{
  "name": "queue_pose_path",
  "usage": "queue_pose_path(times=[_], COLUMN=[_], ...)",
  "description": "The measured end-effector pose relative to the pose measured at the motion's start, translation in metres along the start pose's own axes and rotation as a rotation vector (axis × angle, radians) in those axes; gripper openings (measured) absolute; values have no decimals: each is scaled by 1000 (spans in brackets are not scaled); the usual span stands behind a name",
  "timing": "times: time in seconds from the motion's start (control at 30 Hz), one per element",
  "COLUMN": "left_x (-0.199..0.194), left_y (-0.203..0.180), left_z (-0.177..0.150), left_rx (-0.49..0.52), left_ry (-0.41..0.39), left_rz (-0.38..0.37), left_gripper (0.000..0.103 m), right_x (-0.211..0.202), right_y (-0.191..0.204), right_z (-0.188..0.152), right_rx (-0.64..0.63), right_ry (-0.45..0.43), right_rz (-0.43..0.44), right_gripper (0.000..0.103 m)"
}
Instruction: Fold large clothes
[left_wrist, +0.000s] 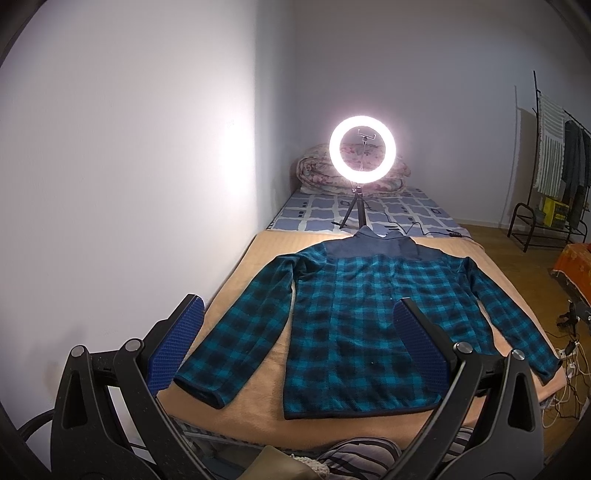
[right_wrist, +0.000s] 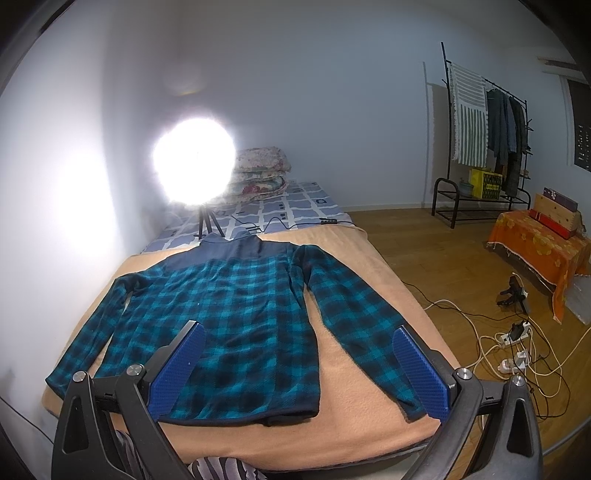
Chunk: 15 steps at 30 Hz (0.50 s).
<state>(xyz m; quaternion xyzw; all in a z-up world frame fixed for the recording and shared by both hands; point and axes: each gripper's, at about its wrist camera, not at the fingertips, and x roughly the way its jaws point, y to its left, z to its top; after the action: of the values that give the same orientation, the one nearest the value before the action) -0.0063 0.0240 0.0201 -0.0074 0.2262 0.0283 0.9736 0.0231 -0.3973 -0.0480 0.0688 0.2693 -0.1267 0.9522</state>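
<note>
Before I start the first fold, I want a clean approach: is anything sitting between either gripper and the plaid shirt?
Nothing visible. Left gripper and right gripper hang open above the flat plaid shirt.

Bare blanket (left_wrist: 236, 280) flanked the jacket (left_wrist: 369, 314) at 3 and 9 o'clock; ring light (left_wrist: 362, 147) blocked 12 o'clock.

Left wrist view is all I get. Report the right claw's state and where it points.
Observer: The right claw is open and holds nothing; its fingers frame the shirt from the body across to the sleeve on the right.
Operator: Describe that orange thing by the right edge; I only see a corner.
Observer: It is an orange flowered cloth draped over a low piece of furniture, with boxes stacked on top.
</note>
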Motion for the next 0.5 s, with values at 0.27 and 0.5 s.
queue_pose_path(times=[0.27,0.5], left_x=[-2,1], left_y=[3,13], left_z=[-5,-10], left_rx=[-2,-16], left_ry=[-1,6], left_rz=[9,39], left_gripper=[103,103], right_x=[2,5], right_y=[6,16], right_z=[-4,-3], right_rx=[-13,-29], right_ry=[3,6], right_rz=[6,15], right_gripper=[103,103])
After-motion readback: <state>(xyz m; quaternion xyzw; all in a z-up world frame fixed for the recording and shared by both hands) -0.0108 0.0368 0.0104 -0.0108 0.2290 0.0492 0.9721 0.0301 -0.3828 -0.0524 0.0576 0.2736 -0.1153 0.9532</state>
